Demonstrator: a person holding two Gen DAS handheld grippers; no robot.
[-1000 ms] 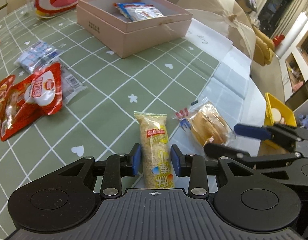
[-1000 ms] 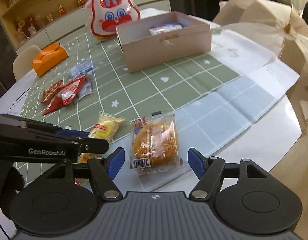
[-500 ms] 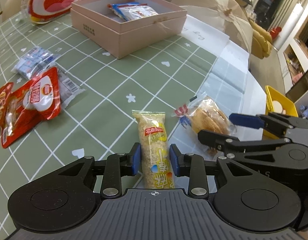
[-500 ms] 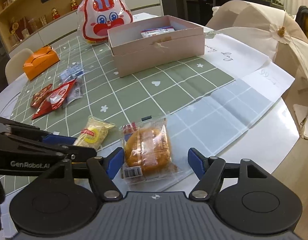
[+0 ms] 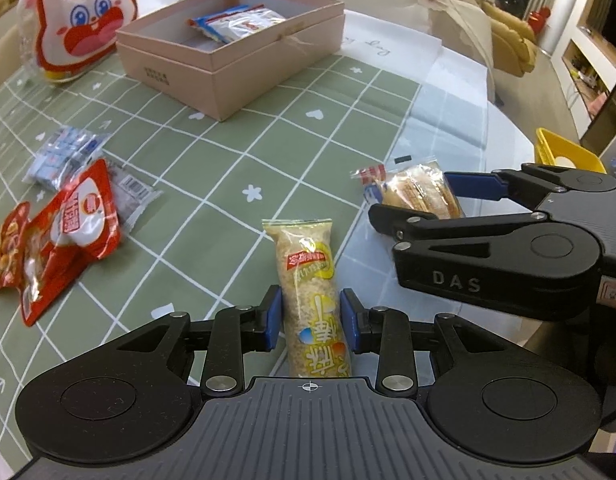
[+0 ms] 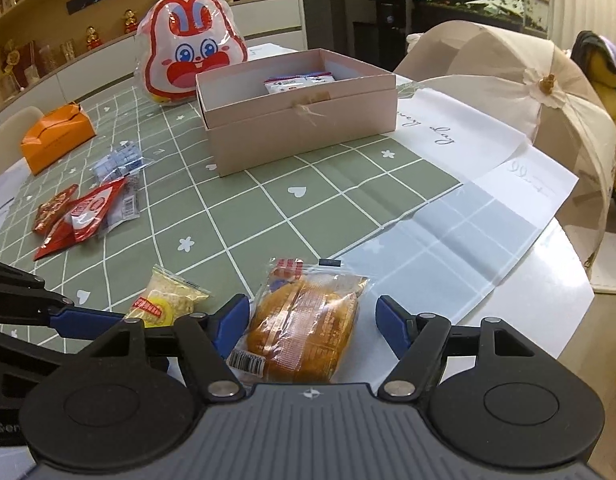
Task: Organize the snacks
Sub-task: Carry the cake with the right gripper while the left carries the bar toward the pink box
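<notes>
The task looks barely begun: the open pink cardboard box (image 6: 299, 120) at the far side of the green checked tablecloth (image 5: 211, 168) holds only one blue-and-white packet (image 5: 237, 24). At the near edge, the left gripper (image 5: 311, 316) has clamped its jaws on the long yellow rice-crisp bar (image 5: 312, 280), while the right gripper (image 6: 312, 322) is closing around the clear-wrapped golden bun (image 6: 303, 324), pads not yet touching. Red pouches (image 5: 55, 232) and a pale blue packet (image 5: 63, 156) lie unsorted at the left.
</notes>
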